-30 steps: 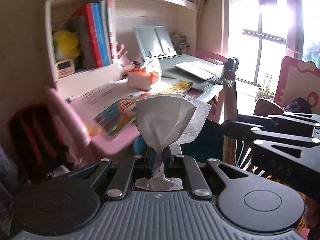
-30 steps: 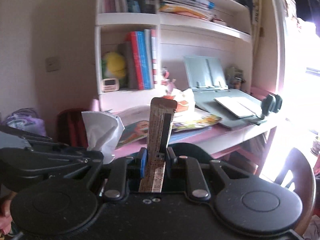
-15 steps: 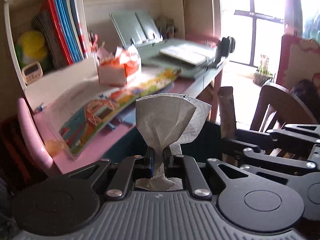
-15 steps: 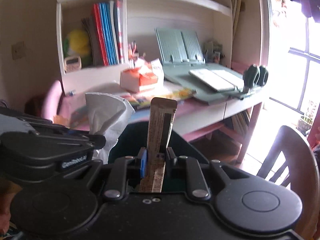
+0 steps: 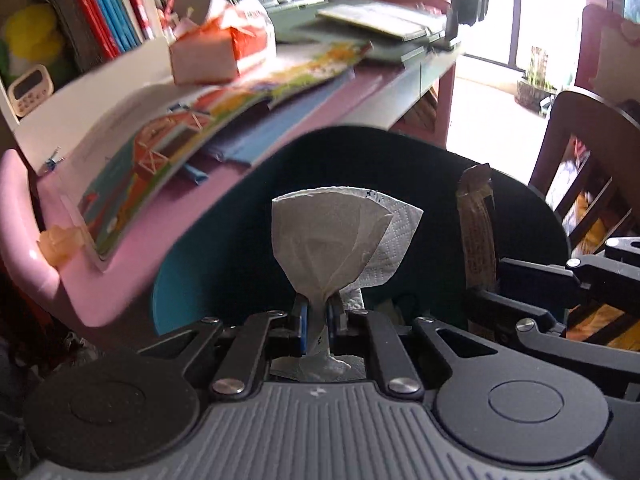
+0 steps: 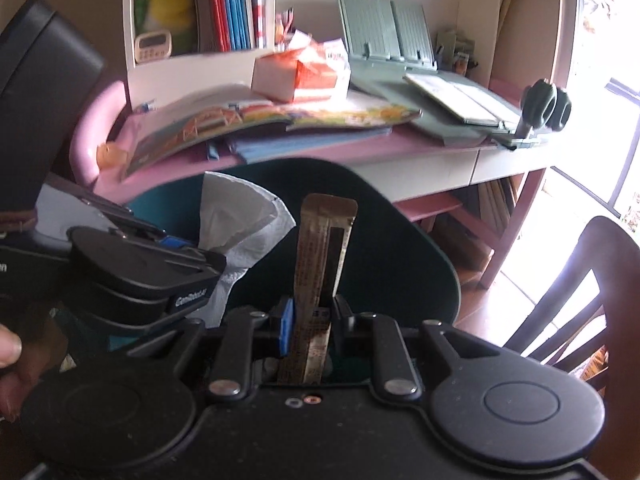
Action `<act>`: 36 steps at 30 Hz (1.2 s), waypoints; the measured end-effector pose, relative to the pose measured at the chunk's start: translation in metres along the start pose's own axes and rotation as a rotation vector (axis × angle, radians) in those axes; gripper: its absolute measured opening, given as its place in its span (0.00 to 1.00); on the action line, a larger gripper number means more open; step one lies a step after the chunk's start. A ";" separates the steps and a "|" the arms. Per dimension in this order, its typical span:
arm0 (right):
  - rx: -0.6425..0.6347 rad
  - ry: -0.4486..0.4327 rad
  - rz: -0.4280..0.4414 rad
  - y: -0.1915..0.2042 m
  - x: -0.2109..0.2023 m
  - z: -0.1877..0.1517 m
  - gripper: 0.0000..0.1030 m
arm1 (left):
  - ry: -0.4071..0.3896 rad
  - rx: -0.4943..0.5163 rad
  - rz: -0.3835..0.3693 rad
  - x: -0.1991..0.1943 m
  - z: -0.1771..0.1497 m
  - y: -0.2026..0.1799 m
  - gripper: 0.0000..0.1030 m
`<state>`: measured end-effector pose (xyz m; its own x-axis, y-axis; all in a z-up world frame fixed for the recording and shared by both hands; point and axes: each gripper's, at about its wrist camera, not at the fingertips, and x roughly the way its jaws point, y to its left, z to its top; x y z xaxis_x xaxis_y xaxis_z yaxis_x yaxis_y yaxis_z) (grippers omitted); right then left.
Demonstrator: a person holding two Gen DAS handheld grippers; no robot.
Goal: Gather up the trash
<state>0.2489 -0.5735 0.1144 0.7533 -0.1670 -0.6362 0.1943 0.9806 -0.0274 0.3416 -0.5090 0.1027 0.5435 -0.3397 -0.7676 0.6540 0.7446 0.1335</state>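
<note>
Over the bin (image 5: 240, 216), left gripper (image 5: 319, 316) pinches tissue (image 5: 332, 240).

Both claws tilt downward side by side, left claw (image 5: 318, 316) and right claw (image 6: 312, 320) each clamped shut.

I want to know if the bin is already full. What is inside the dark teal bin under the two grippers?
Mostly dark: the dark teal bin shows only some pale scraps low inside. The white paper tissue and brown paper wrapper cover the rest.
</note>
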 end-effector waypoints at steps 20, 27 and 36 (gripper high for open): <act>0.061 -0.055 -0.010 -0.010 -0.019 -0.012 0.38 | -0.031 -0.026 0.032 -0.010 -0.014 0.002 0.70; 0.069 -0.080 0.015 -0.008 -0.035 -0.011 0.44 | -0.074 -0.043 0.021 -0.035 -0.019 0.008 0.71; 0.049 -0.137 0.043 0.003 -0.069 -0.009 0.54 | -0.130 -0.085 0.013 -0.076 -0.029 0.021 0.77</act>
<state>0.1921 -0.5584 0.1512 0.8394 -0.1408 -0.5249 0.1878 0.9815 0.0370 0.2988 -0.4511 0.1458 0.6186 -0.3971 -0.6780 0.6024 0.7937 0.0848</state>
